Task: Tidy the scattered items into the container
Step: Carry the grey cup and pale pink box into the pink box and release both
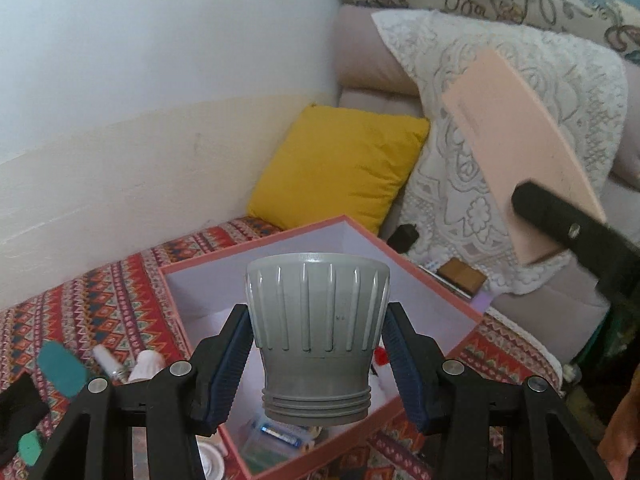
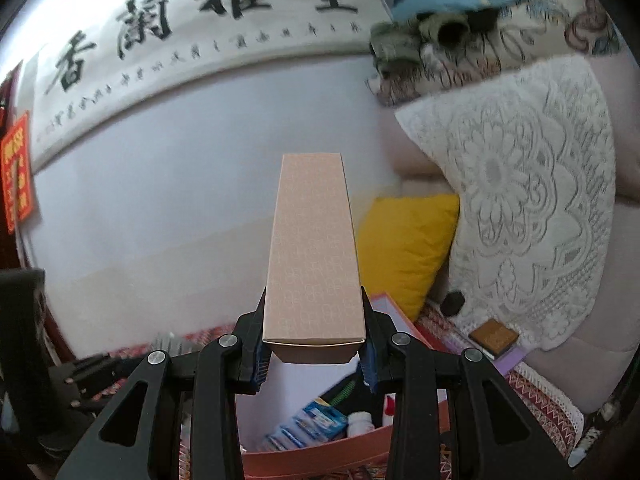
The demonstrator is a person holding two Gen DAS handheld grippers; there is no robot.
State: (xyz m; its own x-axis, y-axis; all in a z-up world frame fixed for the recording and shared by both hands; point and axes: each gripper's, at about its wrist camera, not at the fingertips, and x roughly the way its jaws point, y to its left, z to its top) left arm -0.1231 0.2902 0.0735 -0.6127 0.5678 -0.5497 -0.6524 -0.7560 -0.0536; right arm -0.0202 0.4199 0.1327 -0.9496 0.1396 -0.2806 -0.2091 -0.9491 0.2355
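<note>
Already we were well into the tidying. At the lower left of the left wrist view, a few bits lay loose on the patterned bedspread: a teal piece, a small white tube and something white beside it that we could not name. Those, we judged, remained to be gathered.

In the centre of that view our left claw gripped a ribbed grey cap, its pads pressed to both sides, held above the open pink box. The box's bottom, at the lower middle, held a blue packet and other small things, so part of the work was done.

In the right wrist view our right claw was closed on a long peach carton, which pointed away toward the wall. Below it the box showed the packet and a white bottle. Both held items, we reckoned, were not yet inside.
</note>
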